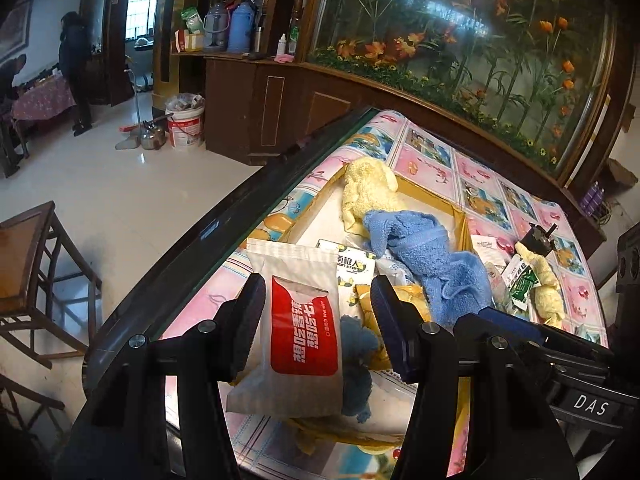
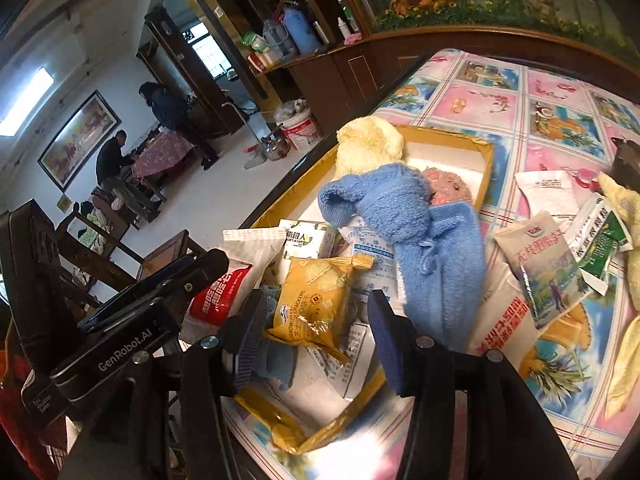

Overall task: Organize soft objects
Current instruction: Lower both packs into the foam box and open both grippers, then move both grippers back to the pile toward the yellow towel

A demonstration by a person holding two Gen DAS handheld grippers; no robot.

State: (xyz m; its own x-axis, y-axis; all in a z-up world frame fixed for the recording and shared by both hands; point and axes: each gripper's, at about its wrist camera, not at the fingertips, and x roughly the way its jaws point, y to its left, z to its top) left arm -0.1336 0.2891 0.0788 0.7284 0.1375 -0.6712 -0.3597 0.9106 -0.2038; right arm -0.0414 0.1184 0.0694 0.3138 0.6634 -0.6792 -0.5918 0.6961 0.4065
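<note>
A shallow yellow cardboard box (image 1: 320, 204) (image 2: 486, 160) lies on the table and holds soft things and packets. In it are a pale yellow towel (image 1: 370, 190) (image 2: 368, 144) and a blue towel (image 1: 424, 252) (image 2: 404, 216). My left gripper (image 1: 318, 316) is open over the box's near end, with a red-and-white wet wipes pack (image 1: 300, 320) (image 2: 220, 292) between its fingers. My right gripper (image 2: 314, 332) is open around a yellow cracker packet (image 2: 316, 300) (image 1: 366, 300). A small blue cloth (image 1: 356, 344) (image 2: 276, 356) lies under the packets.
Loose packets (image 2: 548, 264) and another pale yellow cloth (image 1: 544, 280) (image 2: 622, 208) lie on the patterned tablecloth (image 2: 560, 92) right of the box. The table's dark edge (image 1: 224, 220) runs on the left, with a wooden chair (image 1: 36, 264) on the floor beyond. A planter cabinet (image 1: 440, 92) stands behind.
</note>
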